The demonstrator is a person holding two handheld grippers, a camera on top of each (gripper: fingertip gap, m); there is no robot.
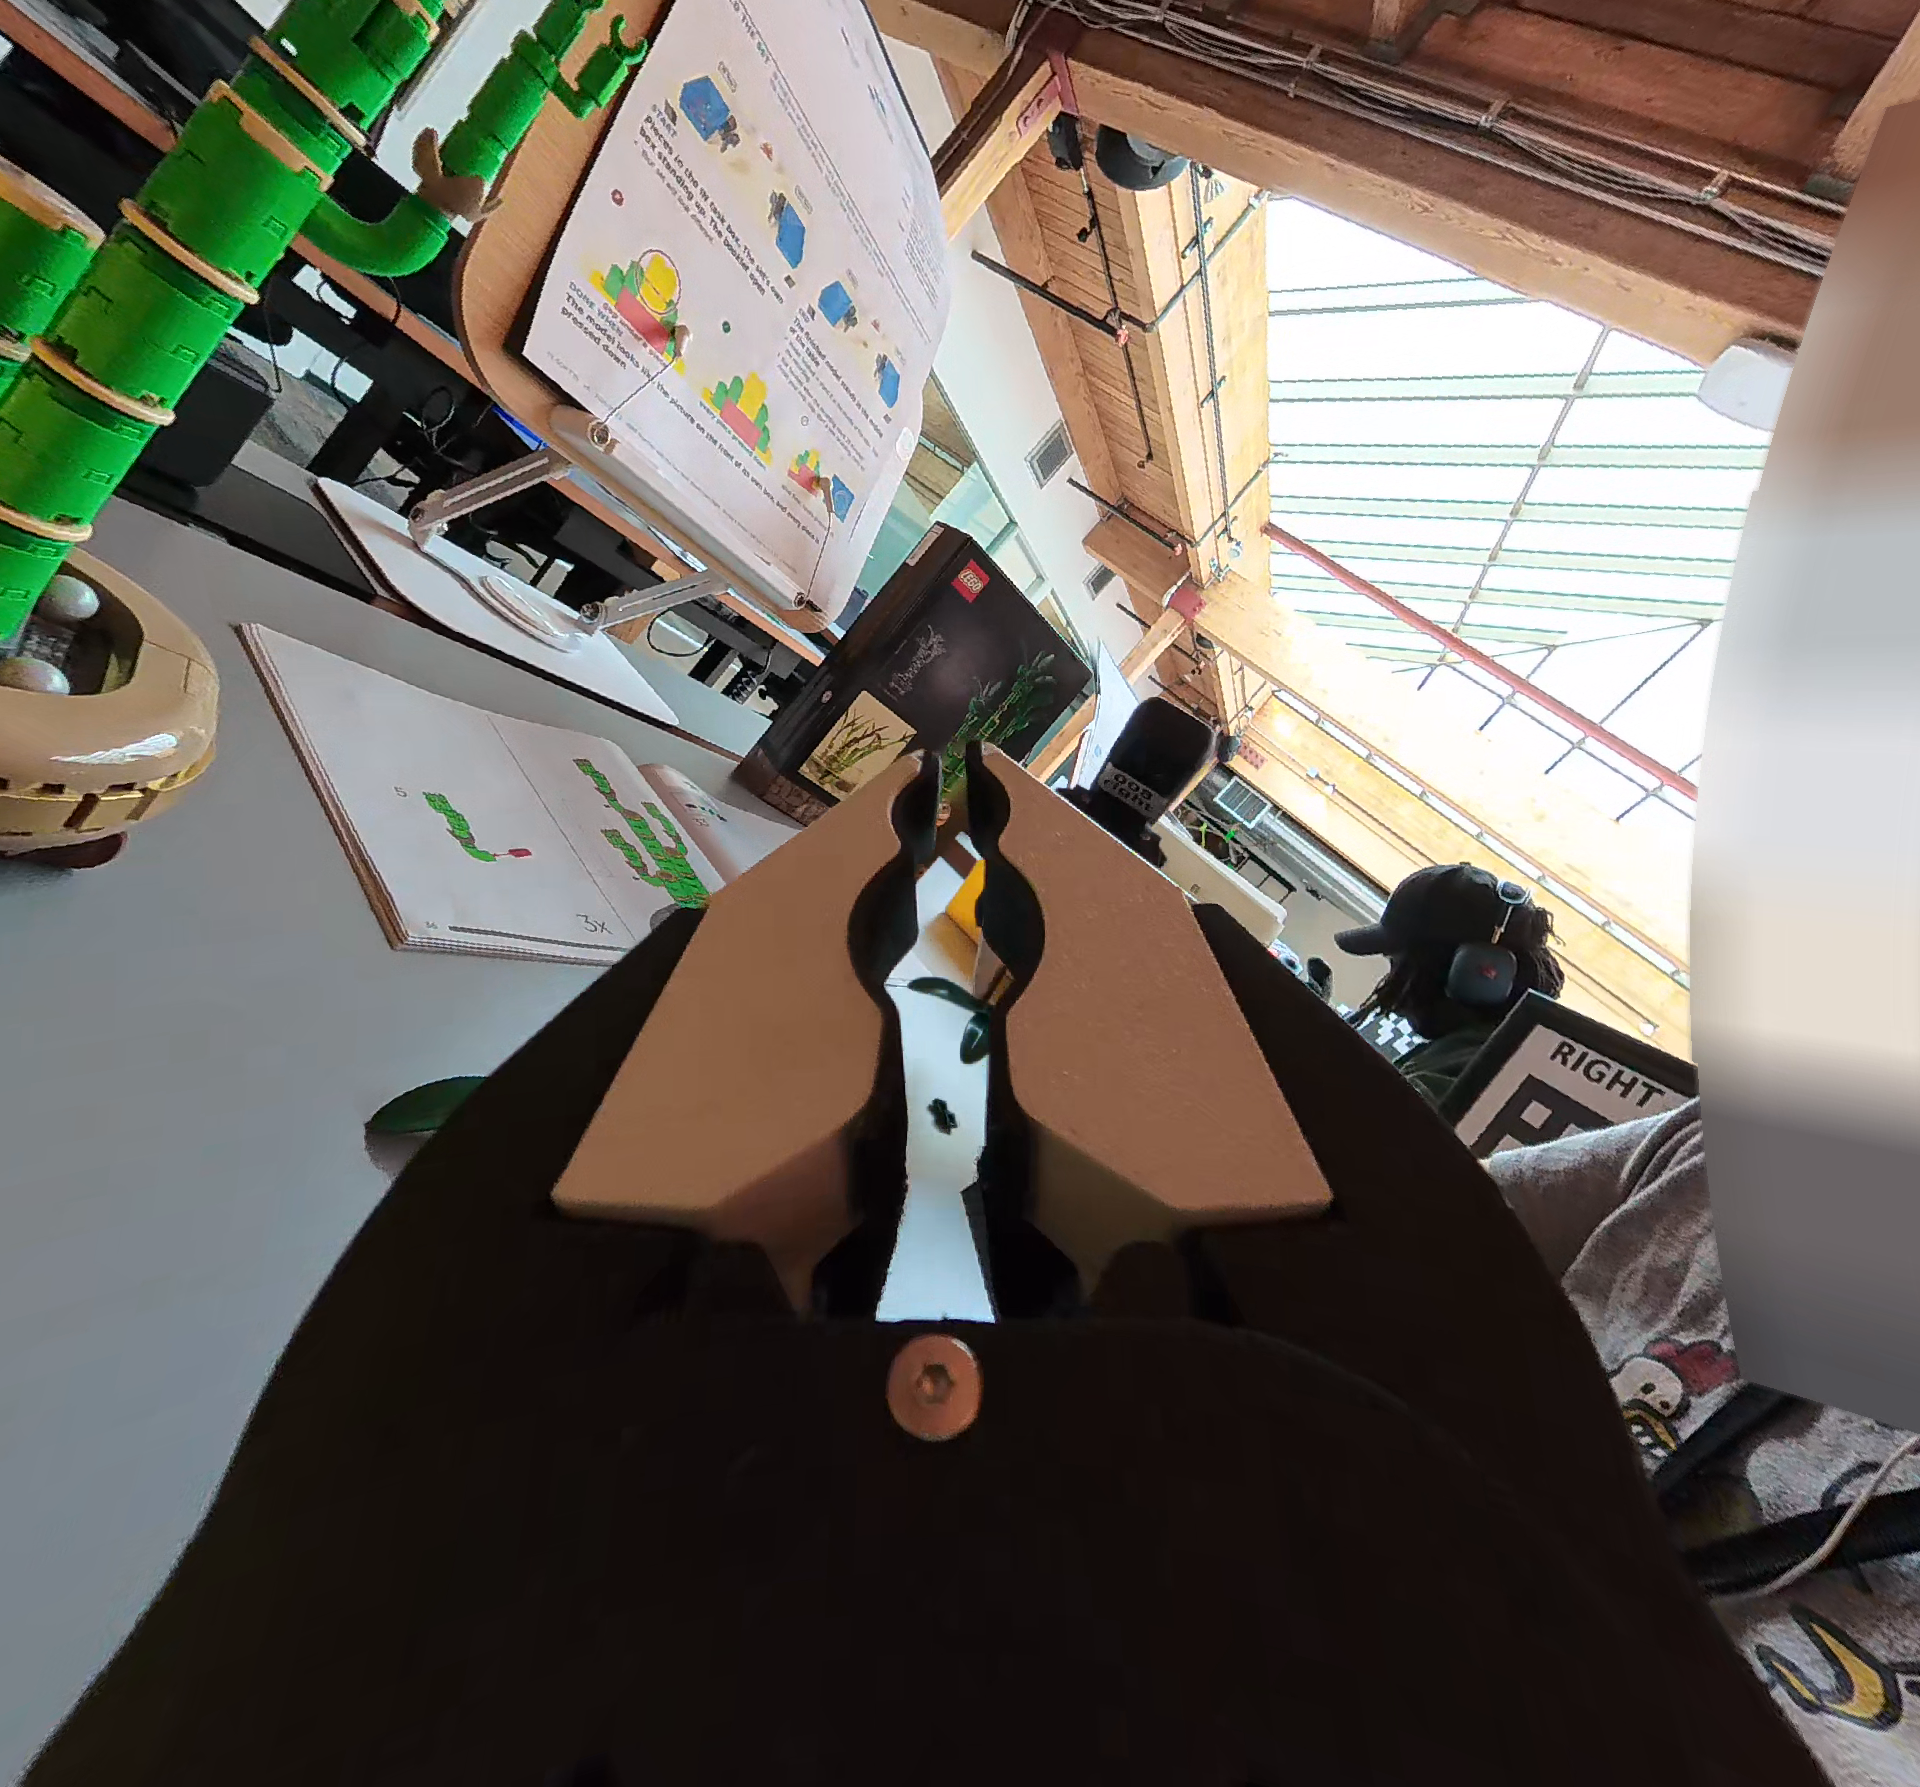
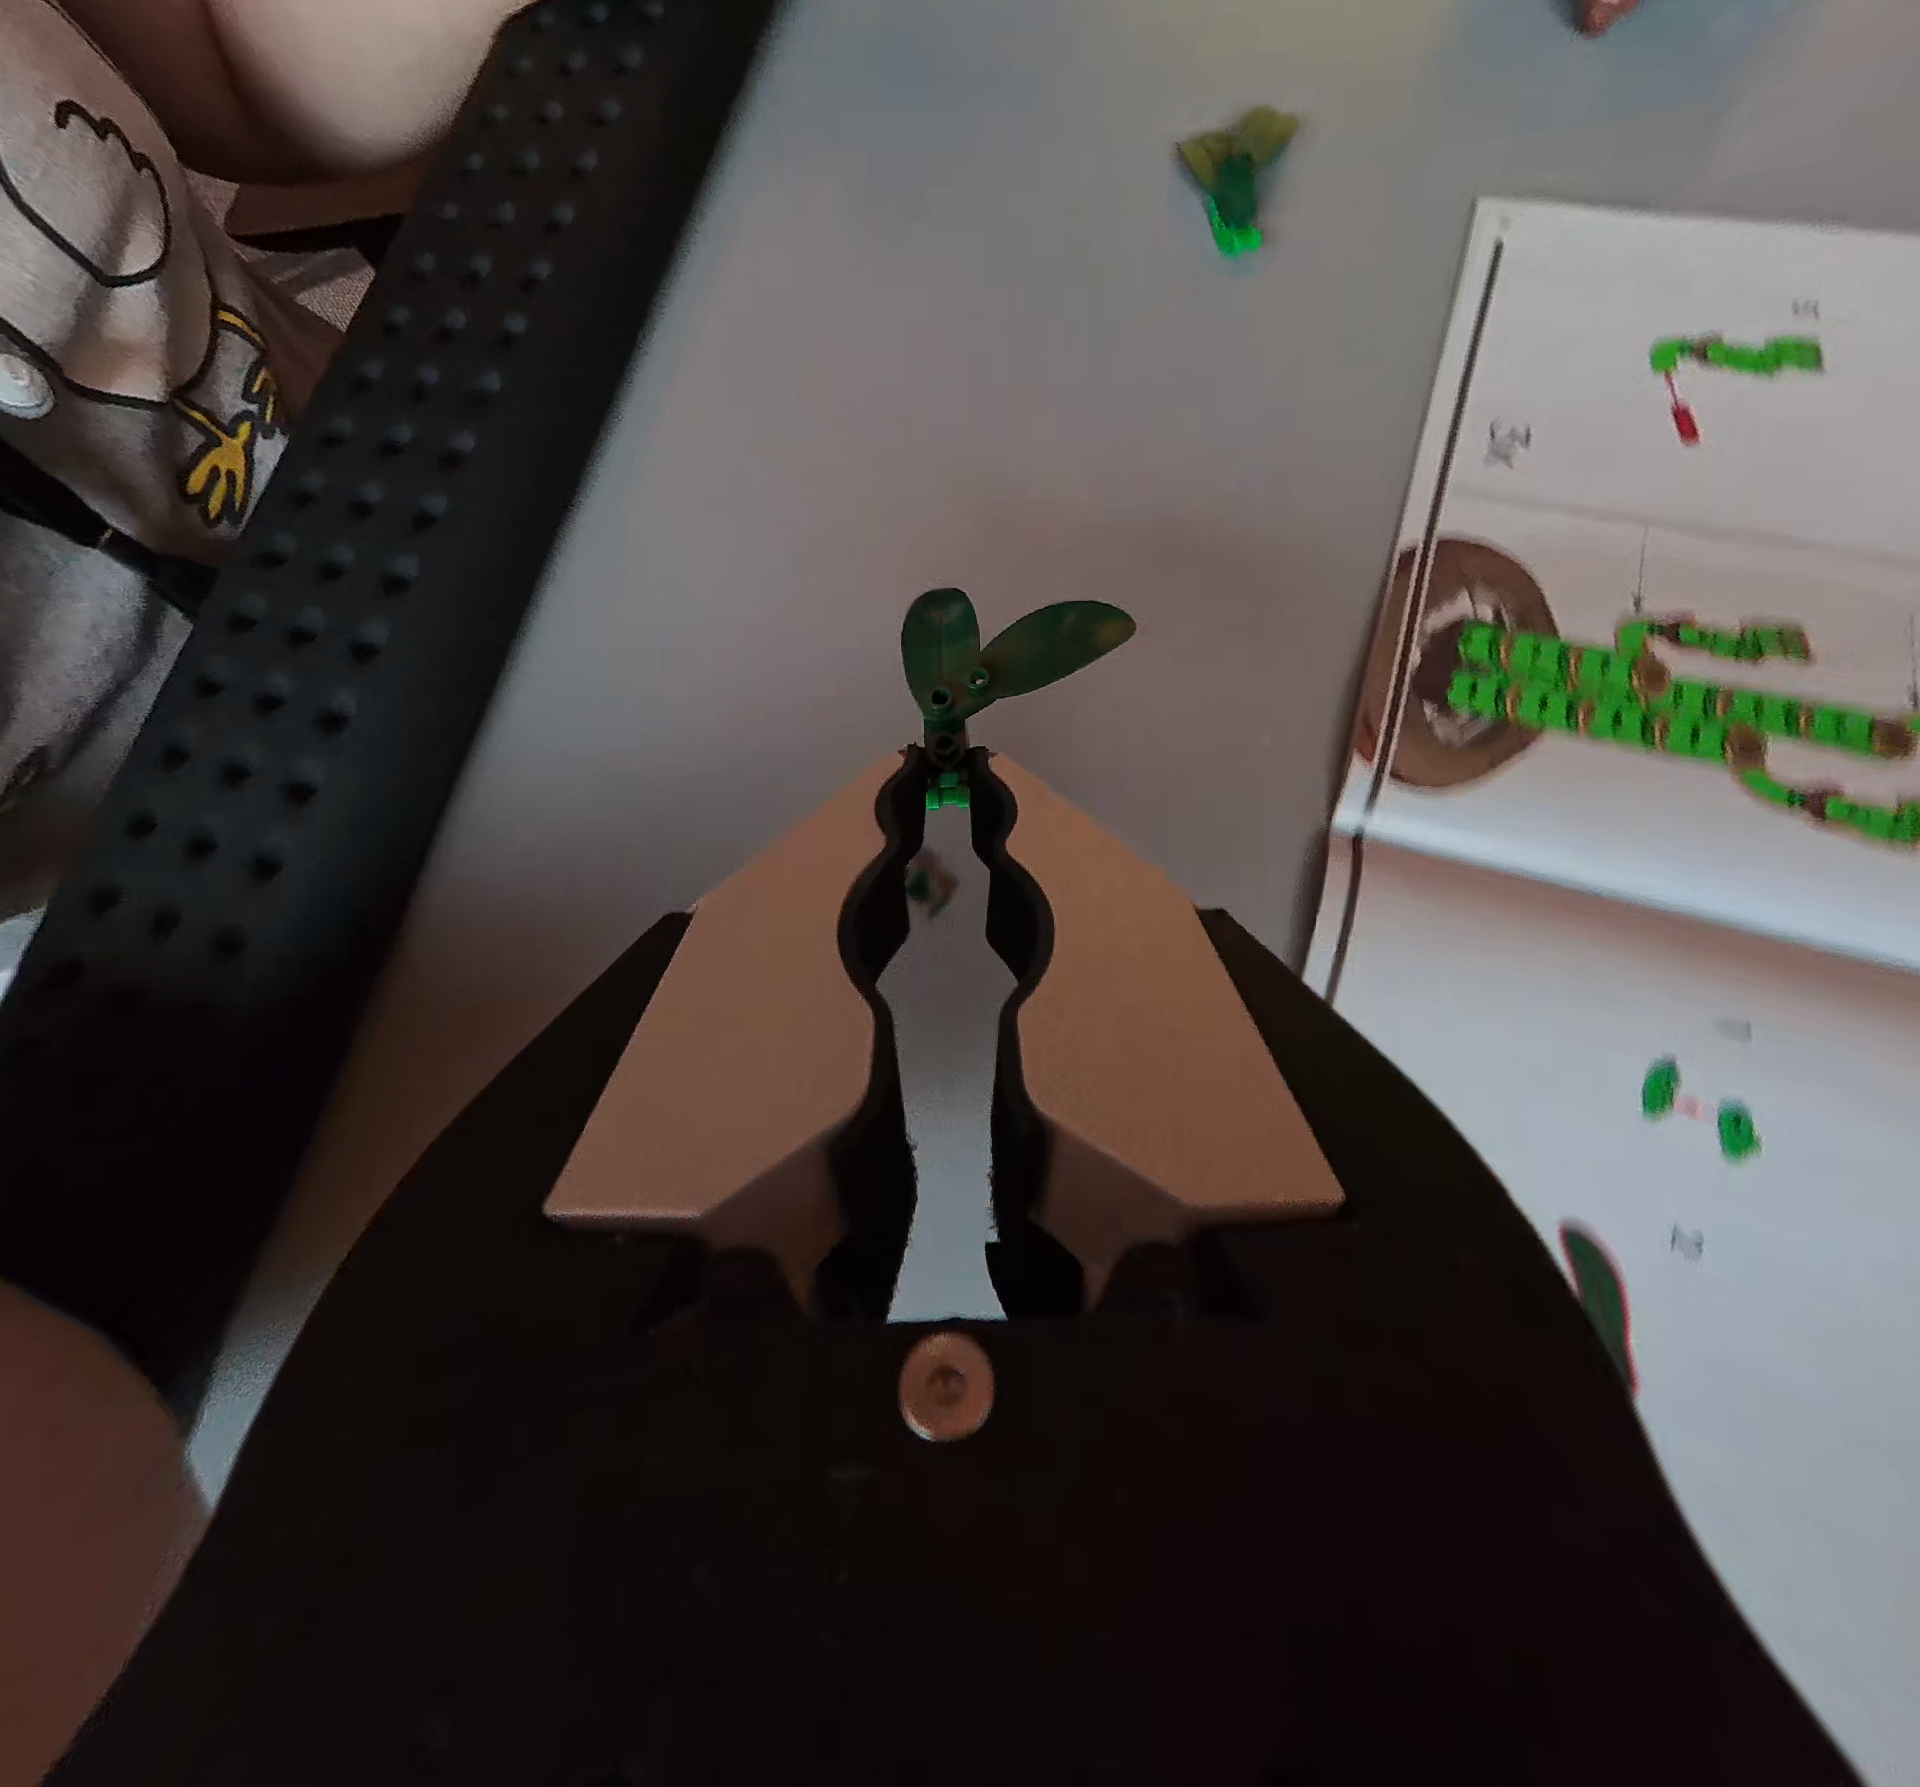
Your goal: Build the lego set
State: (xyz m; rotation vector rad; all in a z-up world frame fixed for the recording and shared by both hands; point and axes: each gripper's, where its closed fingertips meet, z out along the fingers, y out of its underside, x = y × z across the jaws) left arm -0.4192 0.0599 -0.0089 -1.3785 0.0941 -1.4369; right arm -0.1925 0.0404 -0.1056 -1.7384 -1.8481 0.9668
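My right gripper (image 2: 945,769) is shut on the bright green base of a small leaf piece (image 2: 987,657). Its two dark green leaves stick out past the fingertips, above the grey table (image 2: 883,335). A second, lighter leaf piece (image 2: 1236,174) lies on the table farther off. My left gripper (image 1: 952,769) is tilted up over the table with its tips almost together; I see nothing between them. The green bamboo model (image 1: 156,283) stands in its tan pot (image 1: 94,729) at the far left. Loose dark leaves (image 1: 961,1010) show through the finger gap.
The open instruction booklet (image 1: 488,802) lies on the table, also in the right wrist view (image 2: 1662,646). Behind it are a sheet on a wooden stand (image 1: 748,231) and the dark set box (image 1: 935,667). A black studded strip (image 2: 364,438) runs along the table's edge. A single leaf (image 1: 426,1109) lies near. One gripper's finger ends stand about 25 cm off the other's.
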